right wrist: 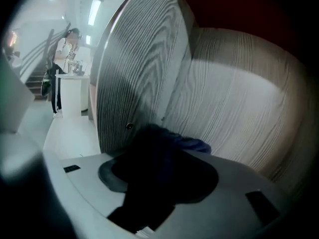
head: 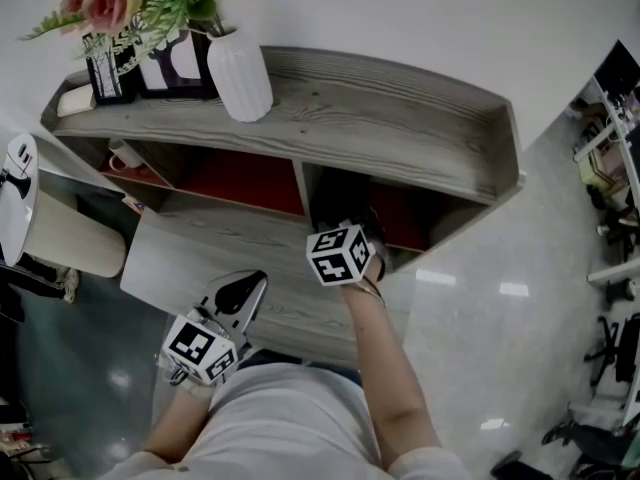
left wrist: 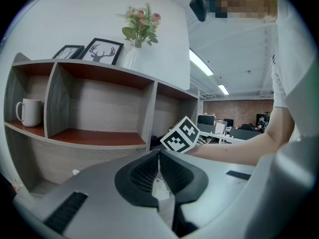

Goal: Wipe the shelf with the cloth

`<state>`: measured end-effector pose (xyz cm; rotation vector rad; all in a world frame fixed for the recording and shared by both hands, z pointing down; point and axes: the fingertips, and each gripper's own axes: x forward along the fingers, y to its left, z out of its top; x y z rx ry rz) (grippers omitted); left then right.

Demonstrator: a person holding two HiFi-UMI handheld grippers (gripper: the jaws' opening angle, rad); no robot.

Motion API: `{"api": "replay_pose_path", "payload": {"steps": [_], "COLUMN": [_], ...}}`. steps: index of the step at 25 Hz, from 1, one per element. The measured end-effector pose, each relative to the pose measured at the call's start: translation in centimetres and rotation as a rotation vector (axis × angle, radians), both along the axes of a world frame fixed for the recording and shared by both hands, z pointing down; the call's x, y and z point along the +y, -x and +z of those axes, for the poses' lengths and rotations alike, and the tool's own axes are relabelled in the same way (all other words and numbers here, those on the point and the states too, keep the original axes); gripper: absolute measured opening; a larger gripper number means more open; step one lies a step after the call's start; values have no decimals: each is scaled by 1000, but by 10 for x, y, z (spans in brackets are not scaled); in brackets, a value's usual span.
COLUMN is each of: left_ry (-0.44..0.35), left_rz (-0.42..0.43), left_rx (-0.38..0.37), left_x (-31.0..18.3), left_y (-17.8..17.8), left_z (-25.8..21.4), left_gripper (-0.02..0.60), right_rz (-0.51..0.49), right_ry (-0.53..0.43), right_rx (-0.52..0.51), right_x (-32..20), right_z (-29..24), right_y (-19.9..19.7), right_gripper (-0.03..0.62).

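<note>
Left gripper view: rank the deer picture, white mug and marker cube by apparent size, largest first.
1. The marker cube and the deer picture look alike; the cube is nearer the camera, so unranked.
2. The white mug, smallest.

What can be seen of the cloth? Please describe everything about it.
The cloth is dark, nearly black, with one bluish fold, soft and crumpled. It is bunched between the fingers of the right gripper, covering most of them, inside a compartment of the grey wood-grain shelf. Whether it touches the wood is unclear.
</note>
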<state>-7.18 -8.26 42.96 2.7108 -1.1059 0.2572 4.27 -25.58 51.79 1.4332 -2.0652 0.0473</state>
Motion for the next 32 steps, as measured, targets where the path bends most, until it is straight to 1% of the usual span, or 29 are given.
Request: {"api": "replay_pose_path", "payload": {"steps": [4, 9, 14, 16, 22, 23, 27, 32], "left_ry": [8, 12, 11, 10, 5, 6, 6, 8], "left_rz": [10, 51, 128, 161, 256, 270, 316, 350], "left_rx": [6, 18, 26, 27, 32, 33, 35, 31], "left_x": [-3, -7, -11, -12, -11, -11, -7, -2], "left_y": [0, -11, -32, -41, -66, -70, -82, -89], "left_z": [2, 3, 3, 3, 3, 3, 3, 5], "left_gripper": [18, 18, 18, 18, 18, 18, 18, 18], "right_rz": [39, 102, 202, 235, 370, 387, 447, 487], "right_ry": [-15, 0, 7, 10, 13, 14, 12, 17], "right_rx": [19, -1, -11, 1, -15, -15, -3, -27], "right_x": [3, 10, 20, 26, 50, 54, 68, 71], "right_z": [1, 0, 1, 1, 1, 2, 3, 4], "right_y": [-9, -34, -75, -89, -135, -139, -147, -151], "right_gripper": [169, 160, 150, 149, 148, 140, 139, 138]}}
